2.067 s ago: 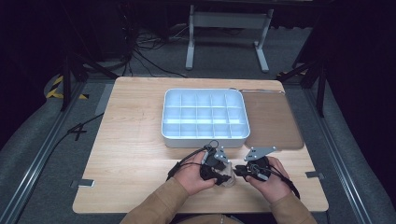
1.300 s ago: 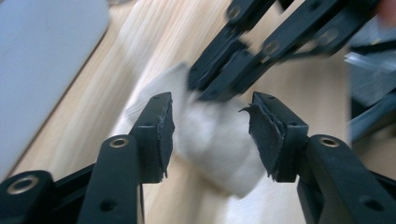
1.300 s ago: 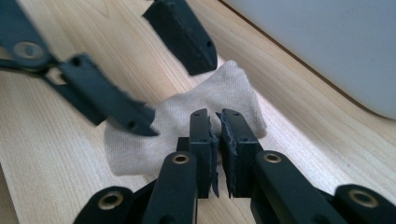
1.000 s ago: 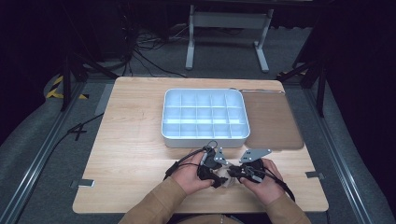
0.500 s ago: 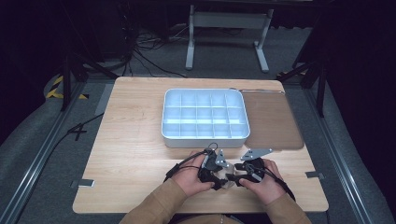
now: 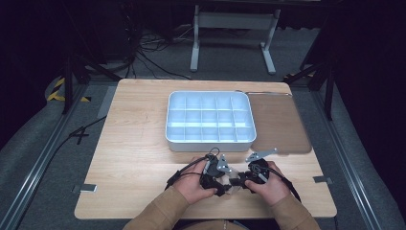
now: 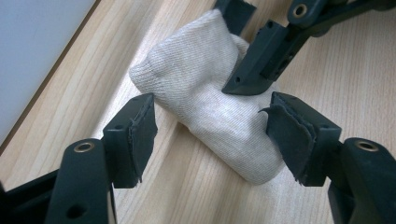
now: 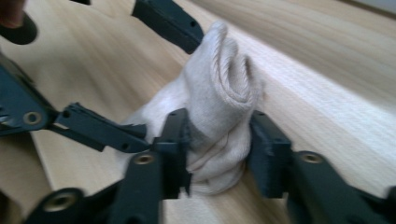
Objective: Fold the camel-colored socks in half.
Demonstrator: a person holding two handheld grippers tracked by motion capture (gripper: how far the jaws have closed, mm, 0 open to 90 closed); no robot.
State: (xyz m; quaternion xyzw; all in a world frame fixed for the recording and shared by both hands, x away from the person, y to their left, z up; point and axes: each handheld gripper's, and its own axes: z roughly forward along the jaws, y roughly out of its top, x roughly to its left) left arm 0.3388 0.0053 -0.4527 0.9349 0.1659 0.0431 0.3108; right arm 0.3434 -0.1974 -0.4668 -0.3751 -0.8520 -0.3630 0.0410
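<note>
A cream knitted sock (image 7: 215,100), rolled into a bundle, lies on the wooden table (image 6: 139,143) near its front edge. My left gripper (image 7: 208,135) is open, its two jaws standing either side of one end of the sock without touching it. My right gripper (image 8: 217,149) is shut on the sock (image 8: 219,116), pinching the folded cuff end between its pads. In the high view both grippers meet over the sock (image 6: 233,182), left gripper (image 6: 221,181) and right gripper (image 6: 242,181) held by a person's hands.
A white compartment tray (image 6: 210,140) stands just beyond the hands, at the table's middle. A brown mat (image 6: 280,124) lies to the tray's right. Bare wood spreads left of the hands.
Both hands have drawn slightly nearer the front edge and closer together around the sock.
</note>
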